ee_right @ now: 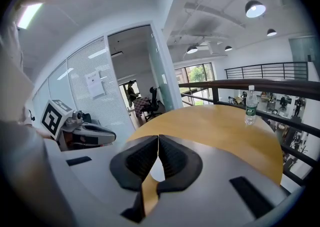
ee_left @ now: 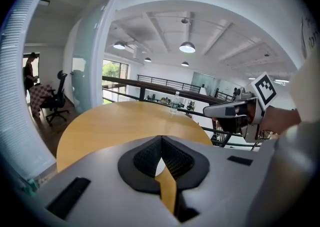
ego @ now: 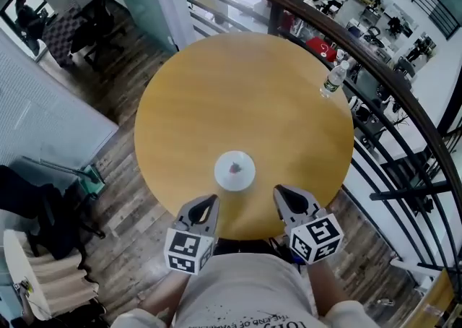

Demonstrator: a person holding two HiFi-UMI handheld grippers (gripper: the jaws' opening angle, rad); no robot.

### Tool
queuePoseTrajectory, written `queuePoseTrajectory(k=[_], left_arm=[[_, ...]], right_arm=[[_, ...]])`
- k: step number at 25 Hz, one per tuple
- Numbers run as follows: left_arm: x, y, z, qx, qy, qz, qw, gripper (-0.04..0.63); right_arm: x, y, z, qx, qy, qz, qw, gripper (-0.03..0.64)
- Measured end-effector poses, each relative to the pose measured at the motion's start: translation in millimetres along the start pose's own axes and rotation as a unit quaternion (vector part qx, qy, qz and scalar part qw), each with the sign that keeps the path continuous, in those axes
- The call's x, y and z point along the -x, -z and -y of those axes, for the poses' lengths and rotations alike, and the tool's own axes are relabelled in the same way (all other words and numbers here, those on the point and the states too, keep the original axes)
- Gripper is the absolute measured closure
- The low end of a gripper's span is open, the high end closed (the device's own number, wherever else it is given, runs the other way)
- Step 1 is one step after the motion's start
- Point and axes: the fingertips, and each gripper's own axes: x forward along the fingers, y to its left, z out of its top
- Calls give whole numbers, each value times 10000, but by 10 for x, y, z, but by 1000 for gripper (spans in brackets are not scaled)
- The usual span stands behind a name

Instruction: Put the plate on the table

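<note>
A small white plate (ego: 242,175) with a tiny red item at its centre rests on the round wooden table (ego: 238,95), close to the near edge. My left gripper (ego: 206,202) hangs just off that edge, to the plate's near left, with its jaws pressed together and nothing between them. My right gripper (ego: 284,193) is level with it on the plate's near right, also shut and empty. In the left gripper view the black pads (ee_left: 148,157) meet over the tabletop, and a white sliver of the plate (ee_left: 159,165) shows below them. The right gripper view shows the same shut pads (ee_right: 141,159).
A clear water bottle (ego: 333,79) stands at the table's far right edge. A dark curved railing (ego: 390,81) runs behind the table, with an open drop beyond. An office chair (ego: 90,27) and a glass partition stand at the far left.
</note>
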Motion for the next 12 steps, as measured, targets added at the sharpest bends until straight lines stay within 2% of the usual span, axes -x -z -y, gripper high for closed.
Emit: queuePoseTrajectory(k=[12], left_arm=[[169, -160, -59, 6, -188, 284, 9994, 571]], right_arm=[[5, -59, -223, 136, -289, -103, 9994, 592]])
